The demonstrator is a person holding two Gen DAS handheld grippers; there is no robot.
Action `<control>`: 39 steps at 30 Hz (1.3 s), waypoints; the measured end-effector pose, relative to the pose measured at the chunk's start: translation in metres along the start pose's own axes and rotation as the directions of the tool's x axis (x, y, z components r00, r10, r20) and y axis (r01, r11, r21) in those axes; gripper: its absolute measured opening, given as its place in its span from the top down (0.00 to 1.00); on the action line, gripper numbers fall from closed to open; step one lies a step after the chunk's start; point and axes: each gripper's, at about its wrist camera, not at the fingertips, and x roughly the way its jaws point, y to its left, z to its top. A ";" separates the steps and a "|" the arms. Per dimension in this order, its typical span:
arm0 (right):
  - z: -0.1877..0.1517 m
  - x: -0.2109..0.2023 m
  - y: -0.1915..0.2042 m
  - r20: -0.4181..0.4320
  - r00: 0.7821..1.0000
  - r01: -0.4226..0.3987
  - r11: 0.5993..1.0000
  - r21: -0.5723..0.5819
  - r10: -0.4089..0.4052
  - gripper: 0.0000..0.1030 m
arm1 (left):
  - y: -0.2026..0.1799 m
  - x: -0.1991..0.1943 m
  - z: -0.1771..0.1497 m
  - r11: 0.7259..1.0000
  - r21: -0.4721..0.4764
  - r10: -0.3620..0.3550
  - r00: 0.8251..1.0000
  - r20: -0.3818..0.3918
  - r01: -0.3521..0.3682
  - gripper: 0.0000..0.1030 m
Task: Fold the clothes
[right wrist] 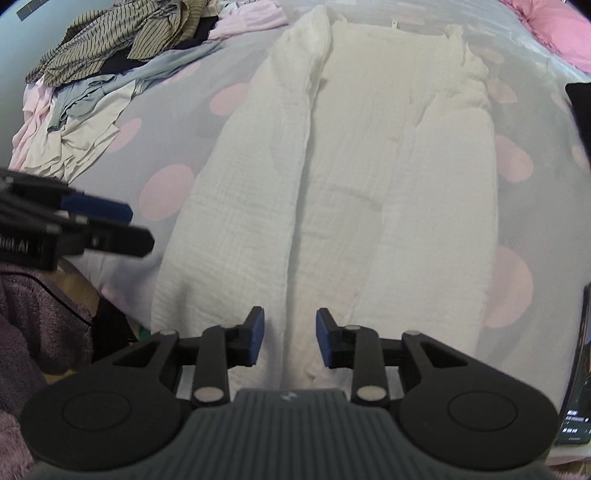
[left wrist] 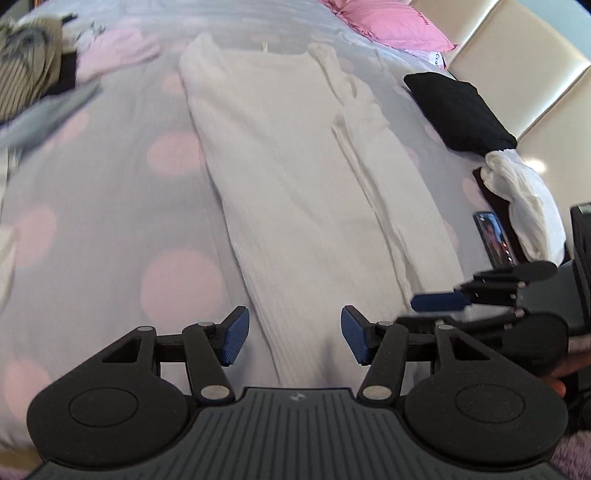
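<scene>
A long white crinkled garment (left wrist: 295, 177) lies flat on the polka-dot bedspread (left wrist: 122, 192), its two sides folded in toward the middle; it also shows in the right wrist view (right wrist: 343, 192). My left gripper (left wrist: 294, 336) is open and empty above the garment's near hem. My right gripper (right wrist: 290, 338) is open and empty above the near hem too. The right gripper also shows in the left wrist view (left wrist: 443, 301), at the right edge. The left gripper also shows in the right wrist view (right wrist: 110, 218), at the left.
A pile of unfolded clothes (right wrist: 110, 55), striped, grey and pink, lies at the far left. A folded black garment (left wrist: 461, 110) and a white one (left wrist: 524, 199) lie at the right by a phone (left wrist: 493, 236). Pink pillow (left wrist: 391, 22) at the head.
</scene>
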 end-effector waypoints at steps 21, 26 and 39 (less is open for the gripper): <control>0.137 0.029 -0.089 0.073 0.994 0.069 0.989 0.129 -0.079 0.66 | -0.017 0.098 0.123 0.977 0.012 0.202 0.934 0.293 -0.215 0.47; 0.164 0.050 -0.098 0.105 0.988 0.102 0.987 0.127 -0.116 0.66 | -0.022 0.122 0.130 0.959 0.054 0.252 0.922 0.293 -0.280 0.47; 0.185 0.079 -0.114 0.140 0.985 0.075 0.981 0.177 -0.100 0.66 | -0.004 0.132 0.136 0.955 0.136 0.214 0.929 0.300 -0.264 0.93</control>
